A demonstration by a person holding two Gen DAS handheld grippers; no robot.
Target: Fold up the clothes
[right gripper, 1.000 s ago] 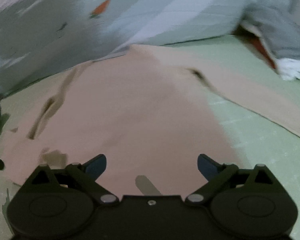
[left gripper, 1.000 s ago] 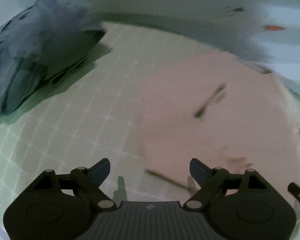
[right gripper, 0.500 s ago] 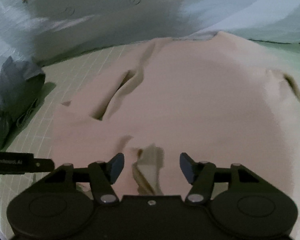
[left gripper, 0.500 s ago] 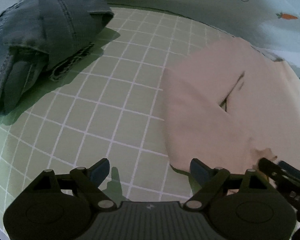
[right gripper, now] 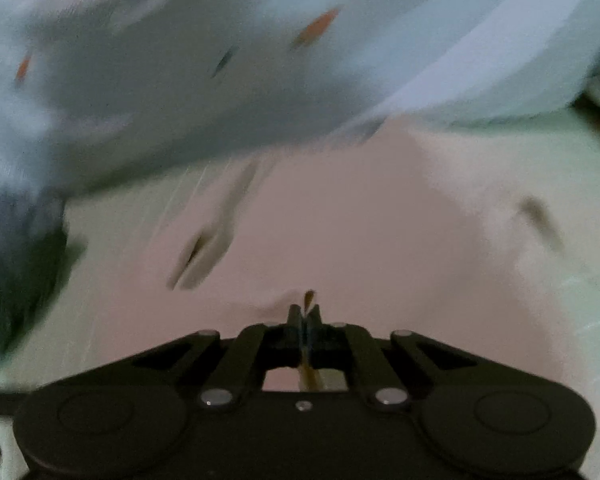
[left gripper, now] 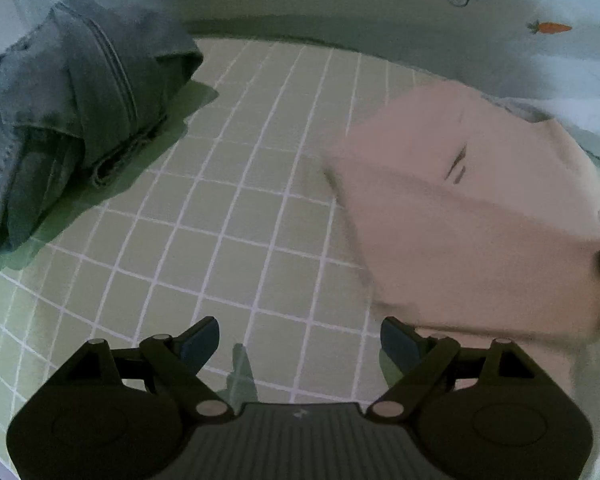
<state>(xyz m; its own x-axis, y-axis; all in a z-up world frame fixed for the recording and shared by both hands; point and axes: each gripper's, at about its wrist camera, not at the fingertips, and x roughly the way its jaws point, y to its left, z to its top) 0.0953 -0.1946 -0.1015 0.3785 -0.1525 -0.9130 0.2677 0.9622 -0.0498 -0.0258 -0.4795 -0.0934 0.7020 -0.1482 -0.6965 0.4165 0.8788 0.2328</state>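
Observation:
A pale pink garment (left gripper: 472,216) lies spread on a green mat with a white grid (left gripper: 236,208), to the right in the left wrist view. My left gripper (left gripper: 300,344) hangs open over bare mat just left of the garment's near edge, nothing between its fingers. In the blurred right wrist view the same pink garment (right gripper: 360,240) fills the middle, and my right gripper (right gripper: 305,312) is shut on a pinched fold of its near edge, with cloth drawn up between the closed fingers. A dark shape at the right edge of the left wrist view is too blurred to identify.
A heap of grey-blue denim clothing (left gripper: 60,132) lies on the mat at the far left. A pale bedsheet with small carrot prints (left gripper: 548,28) rises behind the mat; it also fills the top of the right wrist view (right gripper: 260,60).
My right gripper has shut on the pink garment's near edge and is moving with it; its view is now blurred. In the left wrist view the garment's near edge has shifted. The left gripper stays open.

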